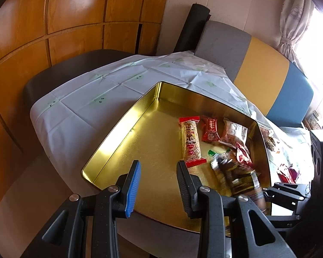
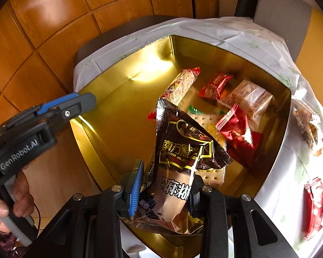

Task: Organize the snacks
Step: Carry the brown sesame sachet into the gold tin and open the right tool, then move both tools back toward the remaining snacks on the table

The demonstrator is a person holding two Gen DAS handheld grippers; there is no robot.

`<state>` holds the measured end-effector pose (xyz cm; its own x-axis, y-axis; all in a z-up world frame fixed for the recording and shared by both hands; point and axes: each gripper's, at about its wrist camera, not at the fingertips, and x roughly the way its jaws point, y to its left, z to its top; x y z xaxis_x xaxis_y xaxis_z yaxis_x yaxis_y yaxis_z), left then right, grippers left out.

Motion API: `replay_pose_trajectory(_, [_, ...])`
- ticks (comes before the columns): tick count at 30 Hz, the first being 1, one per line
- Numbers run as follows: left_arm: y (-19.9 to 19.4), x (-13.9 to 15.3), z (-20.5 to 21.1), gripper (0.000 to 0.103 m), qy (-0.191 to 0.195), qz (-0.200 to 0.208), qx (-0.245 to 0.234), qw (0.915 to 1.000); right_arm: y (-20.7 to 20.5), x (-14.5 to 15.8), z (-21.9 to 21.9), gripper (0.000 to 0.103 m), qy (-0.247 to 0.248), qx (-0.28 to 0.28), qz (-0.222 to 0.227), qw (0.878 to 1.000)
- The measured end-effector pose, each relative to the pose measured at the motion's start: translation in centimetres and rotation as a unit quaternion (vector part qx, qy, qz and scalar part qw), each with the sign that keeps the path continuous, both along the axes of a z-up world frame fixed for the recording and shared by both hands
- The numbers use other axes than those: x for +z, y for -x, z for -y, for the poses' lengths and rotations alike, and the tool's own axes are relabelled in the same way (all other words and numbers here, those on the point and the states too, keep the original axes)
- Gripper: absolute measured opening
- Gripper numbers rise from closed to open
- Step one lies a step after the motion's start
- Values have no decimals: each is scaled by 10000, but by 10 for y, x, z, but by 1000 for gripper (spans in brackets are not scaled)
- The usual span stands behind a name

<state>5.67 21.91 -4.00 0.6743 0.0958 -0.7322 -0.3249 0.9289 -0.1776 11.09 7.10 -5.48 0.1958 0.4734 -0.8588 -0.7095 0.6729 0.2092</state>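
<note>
1. The right gripper (image 2: 161,191) clenched a dark brown sachet (image 2: 183,150) above the gold tin (image 2: 109,111), over its near edge.
2. The left gripper (image 1: 158,185) hung released and empty over the tin's near side.
3. Several wrapped snacks, possibly biscuits among them, lay inside the tin's right half, including a long cereal bar (image 1: 190,142).

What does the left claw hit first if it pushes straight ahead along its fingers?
Probably the bare gold floor of the tin. The empty left claw points into it; the long cereal bar lies just right of that line, though depth is uncertain.
</note>
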Motion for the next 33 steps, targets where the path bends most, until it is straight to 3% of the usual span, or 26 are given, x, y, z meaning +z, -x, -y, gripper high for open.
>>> replay_pose_trajectory(5, [-1,-1,3,34,-19,-17,-31,10000,2,4,7,42,-74,-55,66,9999])
replay_pose_trajectory(11, [1,1,2,34,-55,26,5,10000,8,21,37,42,-340,-351,226,9985])
replay_pose_trajectory(15, [2,3,2,34,-67,48,1,10000,14,36,69,64,-499,-719,535,9947])
replay_pose_trajectory(19, [3,5,6,34,-129,82,-81,9999,13,46,101,68,-522,-1050,716,9905])
replay_pose_trajectory(21, [4,7,10,34,-158,123,-166,9997,13,49,121,78,-512,-1233,797,9878])
replay_pose_trajectory(33, [3,16,45,34,-453,145,-721,9963,0,39,255,80,-146,-2608,664,9630])
